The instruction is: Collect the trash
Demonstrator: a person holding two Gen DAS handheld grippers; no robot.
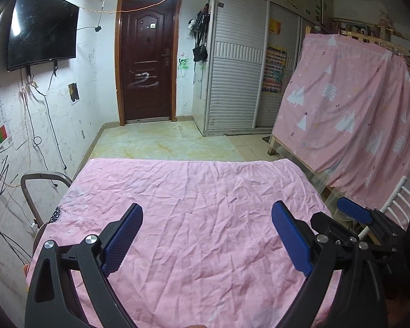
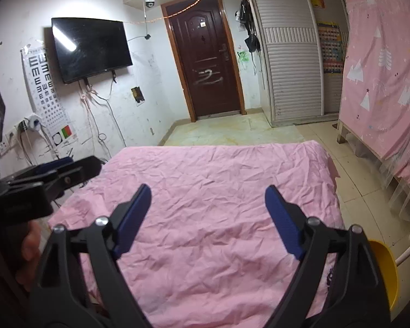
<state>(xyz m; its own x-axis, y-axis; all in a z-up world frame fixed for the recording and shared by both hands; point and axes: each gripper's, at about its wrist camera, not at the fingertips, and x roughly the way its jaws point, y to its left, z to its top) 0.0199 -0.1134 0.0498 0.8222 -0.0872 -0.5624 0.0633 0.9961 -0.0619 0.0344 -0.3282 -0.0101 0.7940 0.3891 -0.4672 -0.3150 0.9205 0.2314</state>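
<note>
- Across the near half of both views lies a wrinkled pink sheet [image 1: 194, 218]; no trash shows on it
- Far right, a pink curtain [image 1: 355, 104]; far centre, a dark door [image 1: 147, 57]
- left gripper [image 1: 206, 220] over the sheet, fingers spread wide, holding nothing
- right gripper [image 2: 207, 203] likewise wide apart, empty
- Near right, a yellow bin [image 2: 385, 268]

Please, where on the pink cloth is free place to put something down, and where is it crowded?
The whole pink cloth is bare, from its far edge to the open left gripper and right gripper. Crowded only beside it: a chair frame on the left, a yellow container on the right.
</note>
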